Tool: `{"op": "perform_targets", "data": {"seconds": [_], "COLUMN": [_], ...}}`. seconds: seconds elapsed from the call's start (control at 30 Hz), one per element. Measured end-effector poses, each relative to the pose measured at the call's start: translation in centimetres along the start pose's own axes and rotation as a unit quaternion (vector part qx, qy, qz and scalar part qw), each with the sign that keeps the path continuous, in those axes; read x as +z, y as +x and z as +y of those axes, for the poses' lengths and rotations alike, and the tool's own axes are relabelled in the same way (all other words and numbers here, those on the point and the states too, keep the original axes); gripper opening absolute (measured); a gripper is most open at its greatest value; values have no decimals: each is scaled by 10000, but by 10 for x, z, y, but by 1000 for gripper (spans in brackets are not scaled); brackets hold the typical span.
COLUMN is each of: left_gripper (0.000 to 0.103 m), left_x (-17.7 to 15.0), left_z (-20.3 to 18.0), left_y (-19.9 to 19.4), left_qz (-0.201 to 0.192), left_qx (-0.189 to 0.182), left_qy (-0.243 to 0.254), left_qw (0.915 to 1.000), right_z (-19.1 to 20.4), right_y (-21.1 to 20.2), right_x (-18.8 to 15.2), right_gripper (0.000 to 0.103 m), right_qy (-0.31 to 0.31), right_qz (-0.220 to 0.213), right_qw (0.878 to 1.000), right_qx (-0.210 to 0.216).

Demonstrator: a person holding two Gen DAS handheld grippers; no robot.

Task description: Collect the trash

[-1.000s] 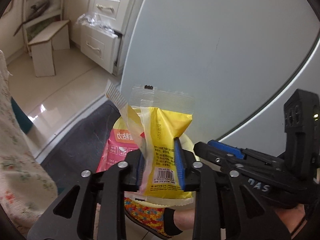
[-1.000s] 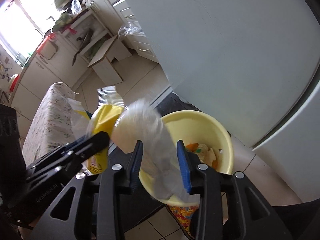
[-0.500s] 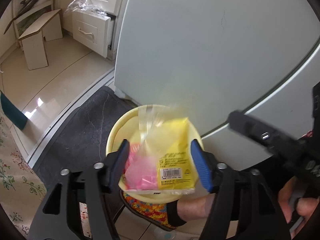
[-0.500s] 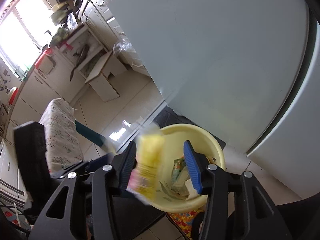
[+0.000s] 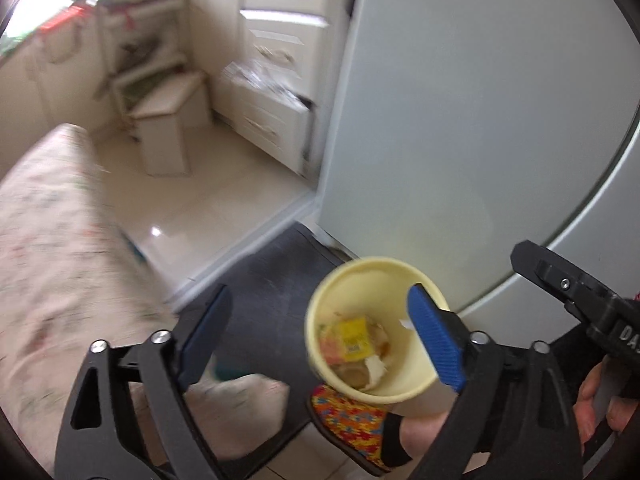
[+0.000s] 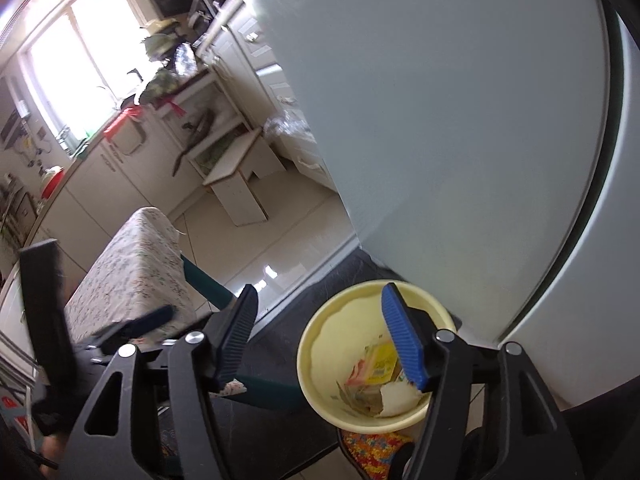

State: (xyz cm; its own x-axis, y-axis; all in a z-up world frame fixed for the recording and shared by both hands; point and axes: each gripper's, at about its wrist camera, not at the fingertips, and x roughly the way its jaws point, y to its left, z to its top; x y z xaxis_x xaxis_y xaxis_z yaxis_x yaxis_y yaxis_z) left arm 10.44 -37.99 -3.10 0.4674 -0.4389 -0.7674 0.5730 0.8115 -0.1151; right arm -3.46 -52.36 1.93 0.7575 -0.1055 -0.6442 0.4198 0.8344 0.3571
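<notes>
A pale yellow bin stands on the floor below both grippers. Inside it lie a yellow snack wrapper, a pink wrapper and a white crumpled scrap. My left gripper hangs above the bin with its jaws opening wide and nothing between them. My right gripper is also over the bin, jaws opening, nothing held. Each gripper shows at the edge of the other's view: the right one and the left one.
A white fridge door rises just behind the bin. A dark mat lies under it. A table with a floral cloth is at the left, a wooden stool and drawers beyond. A person's foot in a colourful slipper is beside the bin.
Both grippers opened and let go: the yellow and pink wrappers and the clear plastic dropped into the bin. Both grippers rose and tilted up from the bin.
</notes>
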Motion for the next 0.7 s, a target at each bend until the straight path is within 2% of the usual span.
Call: {"op": "perform_targets", "data": {"seconds": [0.17, 0.33, 0.53, 0.7], "left_gripper": [95, 95, 95, 95], "left_x": [-10, -26, -46, -58], "left_z": [9, -6, -15, -18], "left_y": [-73, -138, -207, -241], "left_qz": [-601, -1040, -1630, -1726], "left_qx": [448, 1092, 1310, 1566], "left_qy": [-232, -51, -139, -281], "left_qw": [9969, 9885, 9778, 9721], "right_z": [26, 51, 68, 73], "right_y": [-32, -70, -122, -149], "right_x": [-6, -22, -39, -47], "right_gripper": [77, 88, 90, 93], "right_qy": [-527, -1027, -1371, -1445], "right_qz": [-470, -926, -1377, -1487], "right_qw": [9975, 9901, 9799, 9770], "right_qx": [62, 250, 455, 493]}}
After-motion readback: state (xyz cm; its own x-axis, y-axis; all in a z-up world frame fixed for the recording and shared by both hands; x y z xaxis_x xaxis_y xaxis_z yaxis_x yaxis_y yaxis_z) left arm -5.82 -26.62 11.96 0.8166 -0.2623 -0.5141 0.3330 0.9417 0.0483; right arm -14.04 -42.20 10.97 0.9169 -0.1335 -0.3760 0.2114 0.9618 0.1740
